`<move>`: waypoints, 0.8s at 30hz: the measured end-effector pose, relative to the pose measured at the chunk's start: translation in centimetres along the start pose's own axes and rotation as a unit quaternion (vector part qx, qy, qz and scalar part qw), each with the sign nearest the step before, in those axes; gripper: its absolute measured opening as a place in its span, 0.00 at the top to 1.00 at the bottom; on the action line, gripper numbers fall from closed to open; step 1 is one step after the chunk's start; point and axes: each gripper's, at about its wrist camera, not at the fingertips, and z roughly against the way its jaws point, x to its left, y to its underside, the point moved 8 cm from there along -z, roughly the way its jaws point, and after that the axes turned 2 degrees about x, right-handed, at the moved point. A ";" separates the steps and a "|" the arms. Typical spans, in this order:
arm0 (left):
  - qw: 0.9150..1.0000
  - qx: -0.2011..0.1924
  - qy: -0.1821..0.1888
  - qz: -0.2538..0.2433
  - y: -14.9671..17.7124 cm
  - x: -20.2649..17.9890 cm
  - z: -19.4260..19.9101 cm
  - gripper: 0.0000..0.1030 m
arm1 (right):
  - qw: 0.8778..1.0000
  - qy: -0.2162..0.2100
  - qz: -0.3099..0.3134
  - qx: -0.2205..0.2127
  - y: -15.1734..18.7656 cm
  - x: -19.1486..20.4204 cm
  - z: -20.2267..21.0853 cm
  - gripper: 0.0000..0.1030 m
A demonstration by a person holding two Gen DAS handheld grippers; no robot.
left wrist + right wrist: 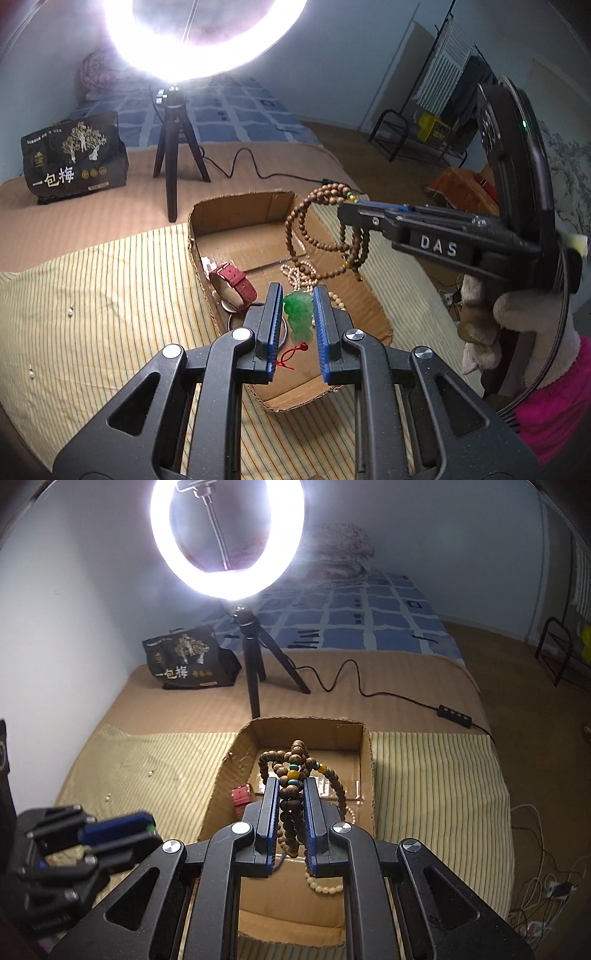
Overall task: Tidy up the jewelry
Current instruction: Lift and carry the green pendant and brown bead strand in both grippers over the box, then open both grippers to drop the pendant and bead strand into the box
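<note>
My left gripper (297, 299) is shut on a green jade pendant (298, 314) with a red cord, held over the near end of the cardboard box (236, 212). My right gripper (291, 788) is shut on a brown wooden bead necklace (291, 771), which hangs above the box (306, 731). In the left wrist view the right gripper (345, 214) comes in from the right with the beads (314, 236) dangling below it. In the box lie a red-strap watch (234, 282) and a pale bead string (301, 275). The left gripper (140, 829) shows at lower left of the right wrist view.
A ring light on a tripod (177, 147) stands behind the box, its cable (354, 686) trailing right. A dark printed bag (75, 157) sits at back left. Small pearl earrings (70, 312) lie on the striped cloth (110, 295) left of the box.
</note>
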 end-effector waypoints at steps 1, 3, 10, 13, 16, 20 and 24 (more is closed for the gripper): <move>1.000 0.003 -0.002 -0.001 0.1 0.0 -0.3 0.85 | 1.000 0.000 -0.001 0.001 0.0 -0.1 -0.2 0.89; 1.000 0.007 -0.005 -0.001 0.3 0.1 -0.8 0.85 | 1.000 0.001 -0.004 0.006 0.0 -0.2 -0.8 0.89; 0.999 0.031 -0.024 -0.008 1.2 0.5 -3.0 0.85 | 0.999 0.013 -0.017 0.026 0.5 -1.4 -3.0 0.89; 0.999 0.039 -0.033 -0.013 1.5 0.6 -3.9 0.85 | 0.999 0.016 -0.021 0.034 0.8 -2.0 -3.7 0.89; 0.998 0.043 -0.041 -0.016 1.6 0.8 -4.5 0.85 | 0.999 0.017 -0.022 0.039 0.9 -2.3 -4.1 0.89; 0.998 0.049 -0.046 -0.015 1.8 1.0 -4.9 0.85 | 0.998 0.021 -0.018 0.048 1.2 -2.2 -4.8 0.89; 0.997 0.051 -0.051 -0.019 1.9 1.0 -5.1 0.85 | 0.998 0.024 -0.008 0.055 1.4 -1.9 -5.3 0.89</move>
